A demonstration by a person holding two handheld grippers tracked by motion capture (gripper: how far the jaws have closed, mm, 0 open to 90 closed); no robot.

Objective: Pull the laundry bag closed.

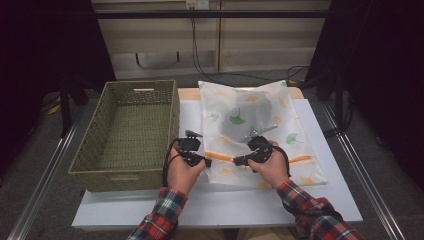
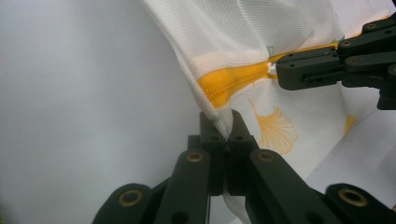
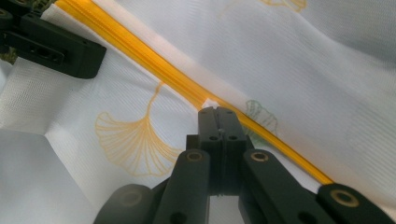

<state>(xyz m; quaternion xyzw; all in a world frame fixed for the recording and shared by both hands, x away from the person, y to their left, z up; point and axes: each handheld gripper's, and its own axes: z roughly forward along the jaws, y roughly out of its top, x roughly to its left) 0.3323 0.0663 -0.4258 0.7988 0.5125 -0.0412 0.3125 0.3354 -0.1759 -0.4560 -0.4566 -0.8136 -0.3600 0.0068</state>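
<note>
Your left gripper (image 2: pixel 223 125) is clamped on the mesh bag (image 1: pixel 260 130) edge near the orange zipper's (image 2: pixel 233 79) end, and your right gripper (image 3: pixel 218 113) is pinched together at the zipper, prob. on the pull. Bag lies flat on the table (image 1: pixel 330 200) w/ its grey bundle (image 1: pixel 252 112) inside, beside the empty wicker basket (image 1: pixel 95 145). Looks like zipping's barely begun; can't tell open vs closed.

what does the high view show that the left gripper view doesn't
High view: a woven basket left of the bag, a grey item inside the bag, and checked sleeves. Left gripper view: close up, the left tool pinches the bag's edge just below the orange zipper. Both: the white leaf-print bag, its zipper, and the right tool shut at the zipper.
</note>
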